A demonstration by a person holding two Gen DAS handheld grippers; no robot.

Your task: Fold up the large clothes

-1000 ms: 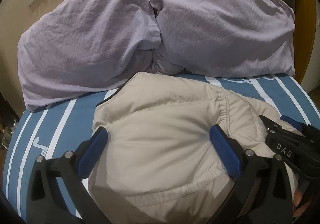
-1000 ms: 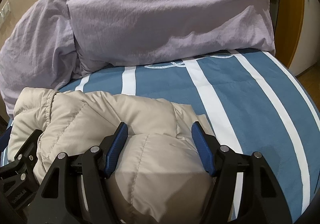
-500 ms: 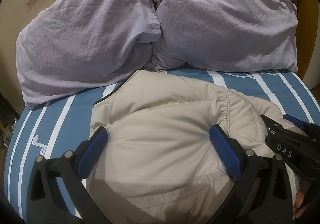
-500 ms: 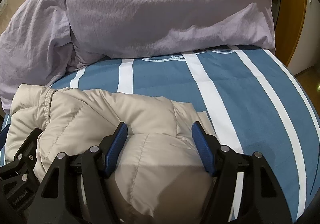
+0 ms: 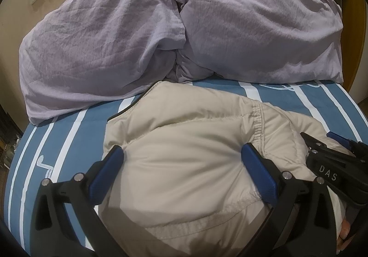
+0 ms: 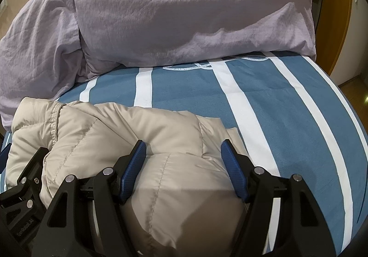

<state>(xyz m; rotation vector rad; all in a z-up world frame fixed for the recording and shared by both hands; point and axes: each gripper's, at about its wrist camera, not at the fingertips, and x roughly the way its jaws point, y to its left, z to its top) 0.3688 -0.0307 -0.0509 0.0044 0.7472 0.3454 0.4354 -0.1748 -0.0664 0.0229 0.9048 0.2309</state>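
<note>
Beige quilted jacket [image 5: 184, 142] lies bunched on striped bedsheet [image 6: 287, 107], both claws spread wide around it

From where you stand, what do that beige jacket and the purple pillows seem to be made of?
The beige jacket looks like smooth, slightly shiny synthetic shell, probably nylon or polyester, with a puffy filling: stitched quilt lines and rounded bulges show. The purple pillows seem covered in matte, crinkled woven cloth, perhaps washed cotton; fine wrinkles run all over. The exact fibres can't be told.
</note>
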